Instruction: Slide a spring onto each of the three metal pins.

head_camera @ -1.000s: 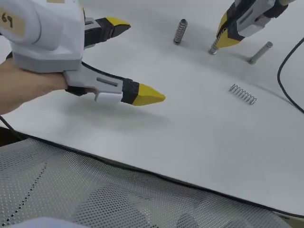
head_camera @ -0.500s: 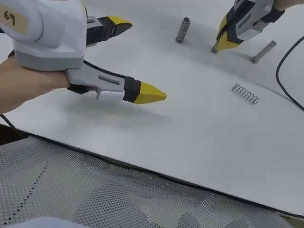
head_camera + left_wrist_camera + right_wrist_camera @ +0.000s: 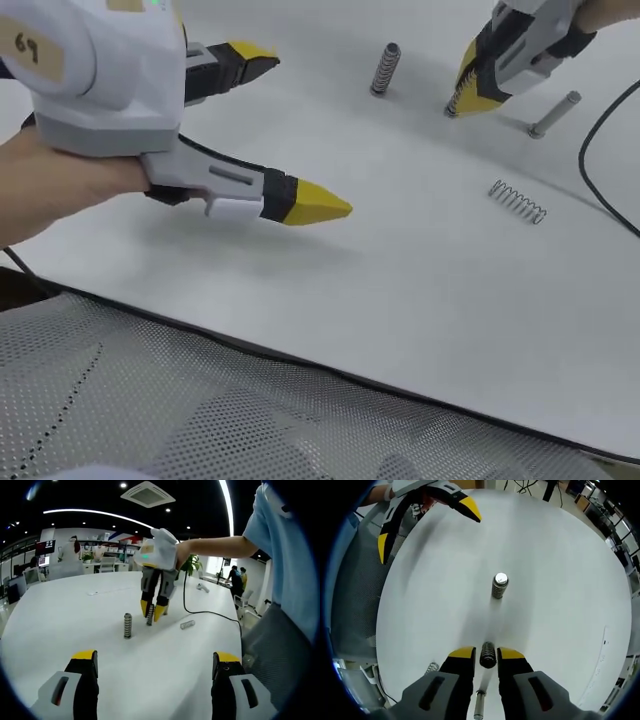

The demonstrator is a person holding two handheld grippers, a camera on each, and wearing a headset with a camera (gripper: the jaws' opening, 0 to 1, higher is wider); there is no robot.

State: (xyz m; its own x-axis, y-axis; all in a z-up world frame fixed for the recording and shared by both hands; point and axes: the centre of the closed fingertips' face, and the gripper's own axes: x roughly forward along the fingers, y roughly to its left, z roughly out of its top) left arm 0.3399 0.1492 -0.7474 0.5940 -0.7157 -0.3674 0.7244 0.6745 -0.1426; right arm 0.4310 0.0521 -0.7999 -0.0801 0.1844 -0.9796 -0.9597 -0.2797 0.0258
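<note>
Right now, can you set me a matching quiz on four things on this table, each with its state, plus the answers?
1 left gripper
2 right gripper
3 loose spring
4 rightmost pin, head view

A lies flat on table
B bare, no spring
C jaws wide open, empty
D jaws either side of a sprung pin

Pairs: 1-C, 2-D, 3-A, 4-B
</note>
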